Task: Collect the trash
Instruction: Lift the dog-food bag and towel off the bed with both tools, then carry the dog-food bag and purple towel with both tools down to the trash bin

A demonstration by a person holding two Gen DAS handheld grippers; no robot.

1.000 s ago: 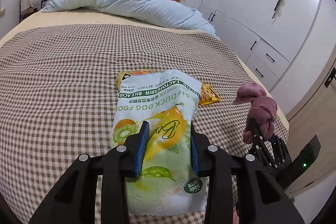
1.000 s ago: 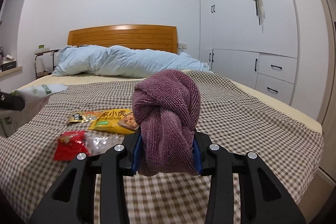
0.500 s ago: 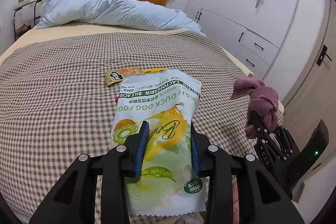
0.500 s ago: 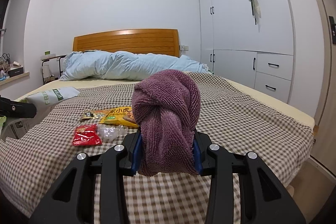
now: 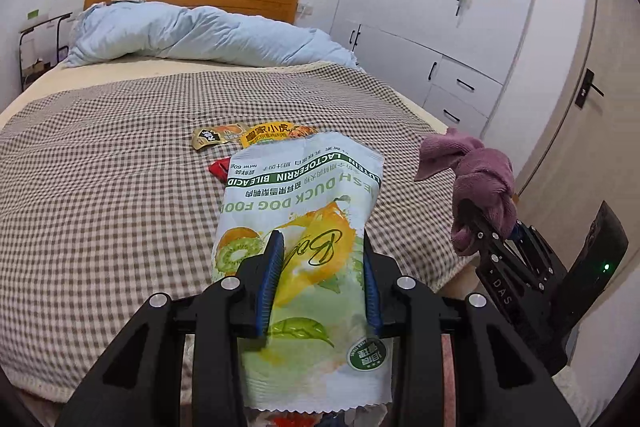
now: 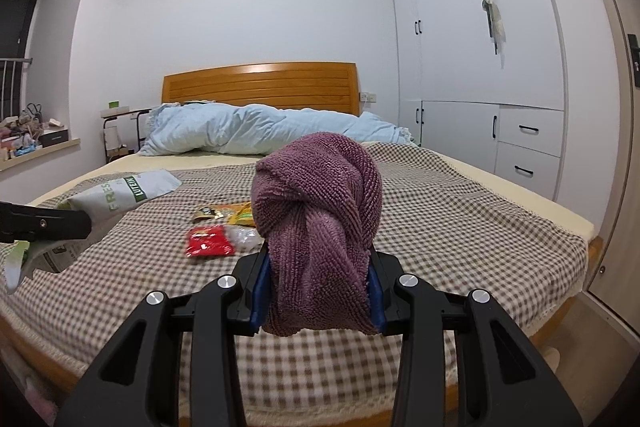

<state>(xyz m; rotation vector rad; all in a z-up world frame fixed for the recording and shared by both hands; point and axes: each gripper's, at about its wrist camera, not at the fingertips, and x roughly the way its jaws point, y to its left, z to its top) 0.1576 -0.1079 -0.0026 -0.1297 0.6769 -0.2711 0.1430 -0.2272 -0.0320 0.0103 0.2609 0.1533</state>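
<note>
Our left gripper (image 5: 320, 279) is clamped on a dog food pouch (image 5: 304, 227), a glossy, crinkly foil-plastic bag printed with fruit, its long axis running straight out ahead along the fingers, so the pouch hangs over the near edge of the bed (image 5: 100, 167). Our right gripper (image 6: 318, 291) is clamped on a purple cloth (image 6: 320, 215), a thick looped terry bundle twisted into a soft knot.

We judge the remaining trash to be the small wrappers lying flat on the checked bedspread: a red packet (image 6: 208, 242), a clear crumpled film (image 6: 245, 237) touching it, and beyond them a yellow snack packet (image 5: 276, 134) beside a small dark-and-gold sachet (image 5: 210, 137). From the left gripper they lie straight ahead, just past the pouch's far end; from the right gripper they lie ahead and to the left. We reckon the left hand is nearer, though both grippers are full, so neither can take a wrapper yet. All are thin, light, slippery and flat against soft cloth.
</note>
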